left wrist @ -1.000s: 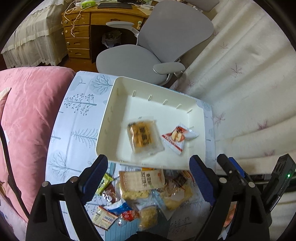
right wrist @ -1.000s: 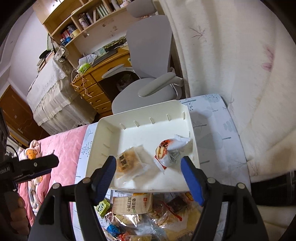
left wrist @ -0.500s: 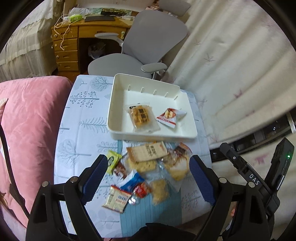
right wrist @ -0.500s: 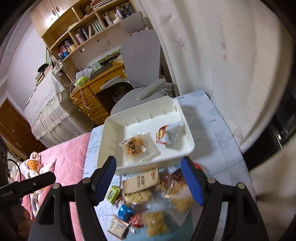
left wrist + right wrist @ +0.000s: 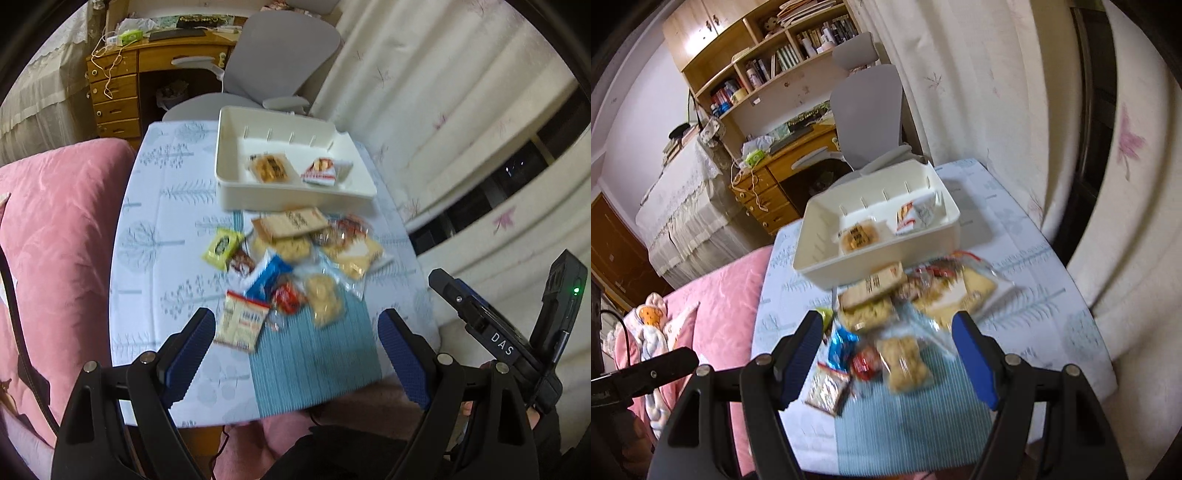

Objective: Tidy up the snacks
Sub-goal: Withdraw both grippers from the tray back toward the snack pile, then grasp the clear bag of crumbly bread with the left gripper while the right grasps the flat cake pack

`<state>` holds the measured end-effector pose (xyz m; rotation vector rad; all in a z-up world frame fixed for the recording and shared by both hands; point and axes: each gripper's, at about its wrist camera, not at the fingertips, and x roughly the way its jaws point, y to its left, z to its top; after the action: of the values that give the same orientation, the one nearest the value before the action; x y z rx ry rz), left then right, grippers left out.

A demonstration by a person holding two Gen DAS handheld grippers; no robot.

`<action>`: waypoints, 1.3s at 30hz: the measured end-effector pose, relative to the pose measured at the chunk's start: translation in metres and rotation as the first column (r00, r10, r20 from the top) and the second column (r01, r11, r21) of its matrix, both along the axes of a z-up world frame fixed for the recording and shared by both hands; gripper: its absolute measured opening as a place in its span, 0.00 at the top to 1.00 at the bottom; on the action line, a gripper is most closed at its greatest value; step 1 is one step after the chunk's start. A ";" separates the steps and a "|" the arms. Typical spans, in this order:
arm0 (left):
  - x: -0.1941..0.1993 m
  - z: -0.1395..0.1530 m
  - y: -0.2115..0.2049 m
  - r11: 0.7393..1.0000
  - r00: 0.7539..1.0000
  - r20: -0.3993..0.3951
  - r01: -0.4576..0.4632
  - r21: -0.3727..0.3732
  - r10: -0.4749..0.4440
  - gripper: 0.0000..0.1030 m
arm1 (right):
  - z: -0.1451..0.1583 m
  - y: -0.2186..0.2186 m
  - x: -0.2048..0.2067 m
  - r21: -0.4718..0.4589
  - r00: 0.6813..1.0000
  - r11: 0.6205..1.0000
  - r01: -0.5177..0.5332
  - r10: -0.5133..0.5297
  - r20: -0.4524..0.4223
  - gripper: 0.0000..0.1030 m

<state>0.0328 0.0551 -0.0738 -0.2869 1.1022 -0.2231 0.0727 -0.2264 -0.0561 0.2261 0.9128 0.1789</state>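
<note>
A cream tray [image 5: 236, 184] [image 5: 827, 266] stands at the far side of the small table and holds two packets: an orange cracker packet [image 5: 271, 168] [image 5: 857, 237] and a red-and-white packet [image 5: 320, 170] [image 5: 909, 218]. In front of it lies a heap of several snack packets [image 5: 295, 254] [image 5: 894, 325]. My left gripper [image 5: 297, 350] hangs open above the table's near edge with nothing between its blue pads. My right gripper [image 5: 888, 354] is open too, over the near side of the heap, and holds nothing.
The table wears a pale tree-print cloth [image 5: 166, 206] with a teal striped mat [image 5: 314, 350] at the near edge. A pink quilt [image 5: 55, 240] lies left, a grey office chair [image 5: 273, 62] and wooden desk [image 5: 118, 85] behind, curtains [image 5: 443, 110] right.
Both grippers have drawn back from the tray toward the table's near edge, so the whole heap and the teal mat now show. Both stay open; the tray's packets have not moved.
</note>
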 end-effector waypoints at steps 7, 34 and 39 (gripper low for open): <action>-0.014 -0.018 -0.020 1.000 0.999 -0.054 -0.004 0.022 0.005 0.14 | -0.016 -0.009 -0.023 -0.050 0.999 0.998 -0.046 0.046 -0.014 0.29; 0.078 -0.133 -0.145 0.950 0.934 -0.247 -0.199 0.239 0.258 0.14 | -0.146 -0.125 0.102 0.300 0.844 0.938 -0.174 0.299 -0.444 0.29; 0.091 -0.160 -0.156 0.935 0.927 -0.255 -0.194 0.298 0.274 0.14 | -0.175 -0.130 0.120 0.379 0.804 0.914 -0.144 0.331 -0.494 0.29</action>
<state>0.1243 -0.1007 -0.2335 -0.2111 1.3629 0.1919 0.1925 -0.3564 -0.2306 0.4860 1.4942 0.5263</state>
